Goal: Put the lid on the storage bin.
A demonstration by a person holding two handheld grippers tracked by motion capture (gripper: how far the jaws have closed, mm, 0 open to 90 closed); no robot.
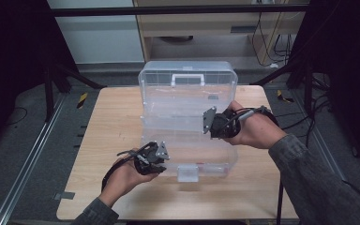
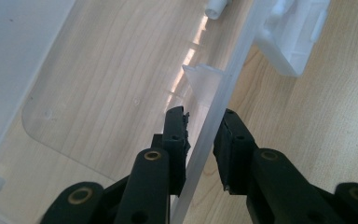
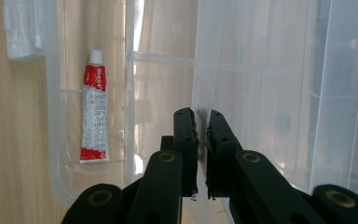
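My left hand-held gripper point(image 2: 200, 128) straddles the clear plastic lidded storage box point(image 1: 187, 101) front wall, not yet clamped; my right hand-held gripper point(image 3: 201, 116) pinches an inner tray edge, lid already open.

Two grippers point(image 1: 151, 157) point(image 1: 221, 123) at clear open box point(image 1: 187, 101)

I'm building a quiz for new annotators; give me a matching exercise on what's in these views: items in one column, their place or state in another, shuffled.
Items:
1. left hand-held gripper
2. right hand-held gripper
3. tube
4. white handle

Places or states:
A. lying inside the clear box, red and white
B. jaws either side of the box's front wall, a gap on one side
C. on the upright lid, at the far side
D. jaws nearly shut on a thin clear wall

Pairs: 1-B, 2-D, 3-A, 4-C
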